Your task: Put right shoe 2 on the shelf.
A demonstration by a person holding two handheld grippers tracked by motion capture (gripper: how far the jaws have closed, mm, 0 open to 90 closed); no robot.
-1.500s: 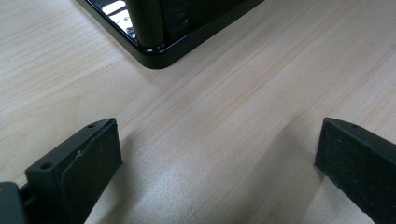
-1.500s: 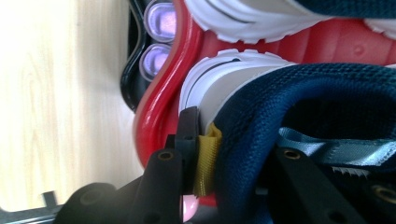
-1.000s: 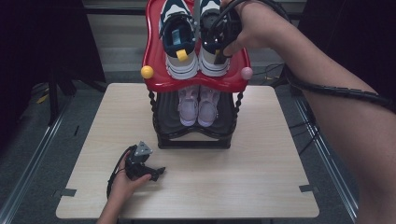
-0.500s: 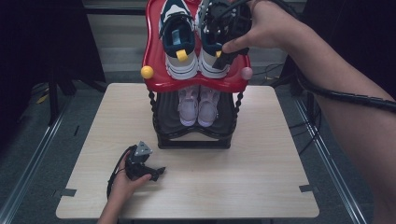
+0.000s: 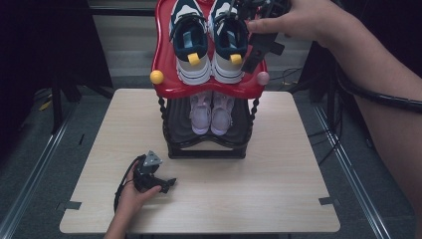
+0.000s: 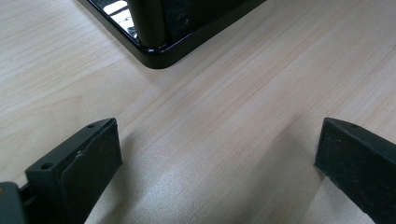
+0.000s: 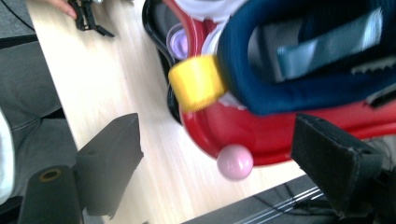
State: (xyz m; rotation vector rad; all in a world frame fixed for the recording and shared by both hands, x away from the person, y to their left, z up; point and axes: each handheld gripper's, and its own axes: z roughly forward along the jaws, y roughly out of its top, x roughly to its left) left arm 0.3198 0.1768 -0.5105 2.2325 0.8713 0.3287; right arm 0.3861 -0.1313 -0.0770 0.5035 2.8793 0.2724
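Shoe rack on table, right gripper just off the top-shelf sneaker.

Nearest, the left gripper (image 5: 166, 183) rests on the wooden table (image 5: 278, 199) in the person's hand, jaws wide apart, bare wood between them. Beyond it stands the black shoe rack (image 5: 206, 144), a pale pair of shoes (image 5: 211, 113) on its lower shelf. On the red top tray (image 5: 209, 88) sits the navy sneaker pair; the right sneaker (image 5: 229, 42) lies just beside the right gripper (image 5: 254, 52), whose jaws have just been opening and hold nothing.

No text, label, brand, number or sign can be read on anything here.
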